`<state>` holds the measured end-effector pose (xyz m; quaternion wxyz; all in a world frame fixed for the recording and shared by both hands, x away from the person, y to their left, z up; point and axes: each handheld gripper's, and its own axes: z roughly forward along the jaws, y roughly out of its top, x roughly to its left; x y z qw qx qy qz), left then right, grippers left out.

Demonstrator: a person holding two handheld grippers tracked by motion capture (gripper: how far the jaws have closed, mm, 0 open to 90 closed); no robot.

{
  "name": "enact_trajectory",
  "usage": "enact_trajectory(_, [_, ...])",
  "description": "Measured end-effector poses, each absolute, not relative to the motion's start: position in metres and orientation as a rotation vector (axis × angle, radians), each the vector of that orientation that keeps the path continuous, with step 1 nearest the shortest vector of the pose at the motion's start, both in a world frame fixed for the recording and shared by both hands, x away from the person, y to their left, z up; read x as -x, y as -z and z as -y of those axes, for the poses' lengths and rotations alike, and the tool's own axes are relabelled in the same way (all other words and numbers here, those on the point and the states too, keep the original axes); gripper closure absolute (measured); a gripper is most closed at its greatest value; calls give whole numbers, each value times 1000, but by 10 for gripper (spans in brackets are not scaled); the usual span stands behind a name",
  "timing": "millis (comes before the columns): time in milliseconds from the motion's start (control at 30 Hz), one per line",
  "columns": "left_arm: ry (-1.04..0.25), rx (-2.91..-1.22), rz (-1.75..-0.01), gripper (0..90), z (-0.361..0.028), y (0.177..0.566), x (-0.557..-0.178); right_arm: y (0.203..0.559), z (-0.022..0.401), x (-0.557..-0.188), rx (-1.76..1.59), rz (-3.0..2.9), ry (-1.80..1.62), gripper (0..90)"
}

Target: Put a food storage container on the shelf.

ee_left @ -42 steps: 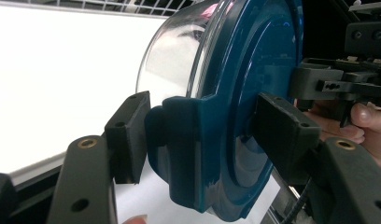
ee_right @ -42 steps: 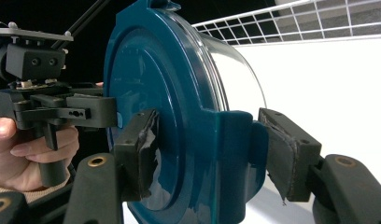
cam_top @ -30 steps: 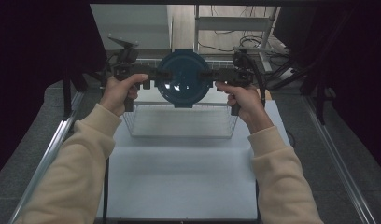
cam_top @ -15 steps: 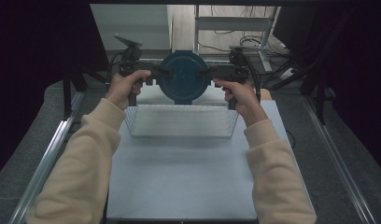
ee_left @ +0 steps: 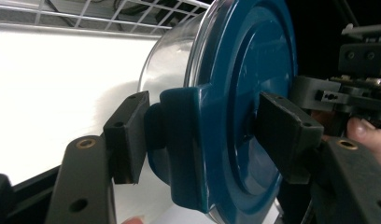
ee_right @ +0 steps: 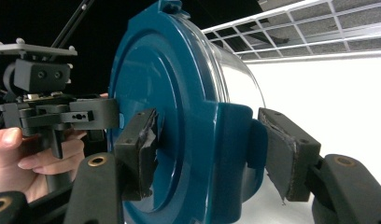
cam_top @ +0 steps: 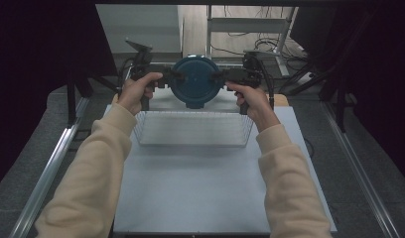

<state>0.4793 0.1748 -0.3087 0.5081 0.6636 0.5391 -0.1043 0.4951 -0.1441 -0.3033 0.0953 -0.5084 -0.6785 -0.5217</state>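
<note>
Blue-lidded container [cam_top: 195,82] held in air over bench's [cam_top: 200,183] far edge, beyond wire basket [cam_top: 193,129]; left tongs [cam_top: 167,79] and right tongs [cam_top: 221,77] each clamped on opposite lid tabs, lid facing person.

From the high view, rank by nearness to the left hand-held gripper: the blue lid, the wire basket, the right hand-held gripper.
1. Blue lid: clamped at its left edge by the left hand-held gripper.
2. Wire basket: just below, toward the person.
3. Right hand-held gripper: across the lid, on its right edge.

Grey floor [cam_top: 22,129] (dark curtains [cam_top: 36,44])
</note>
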Motion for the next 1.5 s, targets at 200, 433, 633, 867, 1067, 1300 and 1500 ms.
enact_trajectory(200, [287,-1544,-1345,368,-175,317,-490,311,145,-504,1563,1920,1516,399])
enact_trajectory(433, [302,-1499,-1384,365,-174,322,-494,316,145,-509,1609,1857,1495,394])
enact_trajectory(633, [317,-1452,-1407,363,-174,330,-497,323,146,-513,1638,1817,1492,384])
enact_trajectory(867, [287,-1452,-1375,319,-172,332,-496,324,144,-509,1662,1798,1527,340])
enact_trajectory(1067, [66,-1479,-1314,210,-172,317,-470,313,145,-492,1681,1858,1642,154])
enact_trajectory(1300, [-42,-1547,-1193,224,-173,309,-425,295,148,-446,1510,2064,1778,140])
enact_trajectory(1500, [-146,-1658,-1061,243,-172,318,-359,297,161,-398,1360,2267,1804,180])
